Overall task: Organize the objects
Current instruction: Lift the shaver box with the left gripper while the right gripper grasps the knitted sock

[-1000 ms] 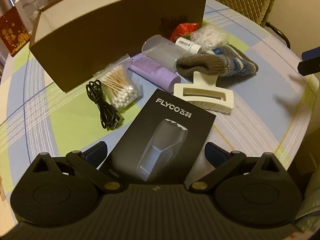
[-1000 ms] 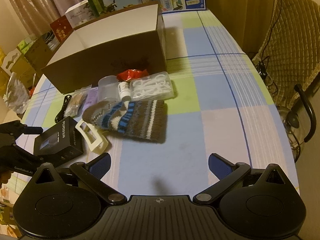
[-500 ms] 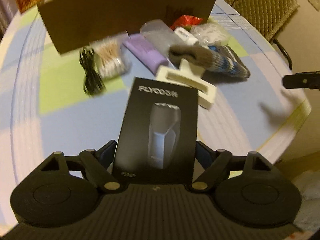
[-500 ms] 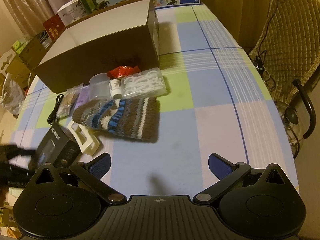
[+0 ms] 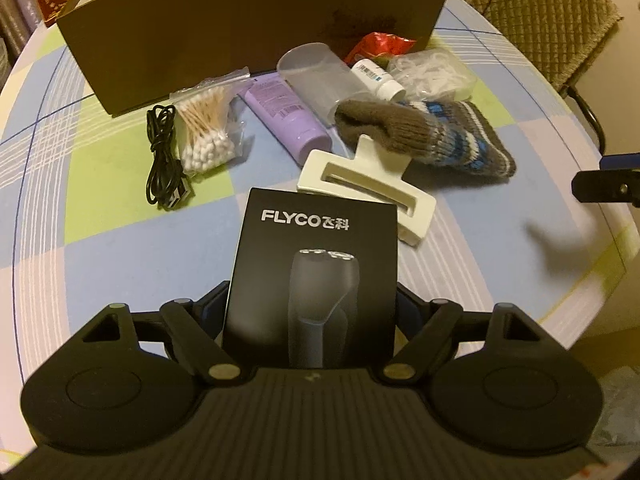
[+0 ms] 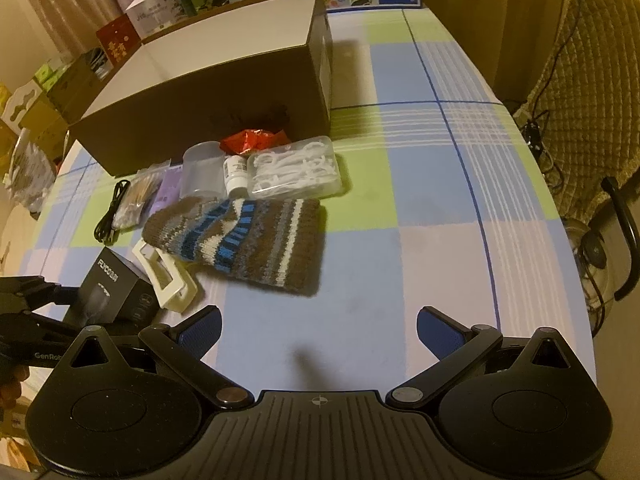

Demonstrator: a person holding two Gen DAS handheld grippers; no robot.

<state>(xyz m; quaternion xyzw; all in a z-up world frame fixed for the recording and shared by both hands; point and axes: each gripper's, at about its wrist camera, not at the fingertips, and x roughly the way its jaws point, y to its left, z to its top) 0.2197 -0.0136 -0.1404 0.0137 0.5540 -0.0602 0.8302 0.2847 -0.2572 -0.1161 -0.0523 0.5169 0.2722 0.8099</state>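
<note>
My left gripper (image 5: 312, 308) is shut on a black FLYCO shaver box (image 5: 316, 276), gripping its near end by both sides. The right wrist view shows that box (image 6: 116, 288) at the lower left, held between the left gripper's fingers (image 6: 36, 304). An open brown cardboard box (image 5: 248, 20) stands at the back of the table. In front of it lie a cream hair claw (image 5: 368, 192), a striped knit hat (image 5: 424, 140), a purple tube (image 5: 288, 116), a bag of cotton swabs (image 5: 204, 128) and a black cable (image 5: 164, 156). My right gripper (image 6: 320, 328) hovers open over bare tablecloth.
A clear container (image 5: 320, 76), a small white bottle (image 5: 378, 78), a red packet (image 5: 380, 46) and a clear case of floss picks (image 6: 296, 168) crowd the cardboard box's front wall. A quilted chair (image 6: 588, 80) stands to the right of the table. Cartons and books line the far edge.
My left gripper went from open around the shaver box to shut on it, and the box now sits square between the fingers. The right gripper stayed open and shifted slightly.
</note>
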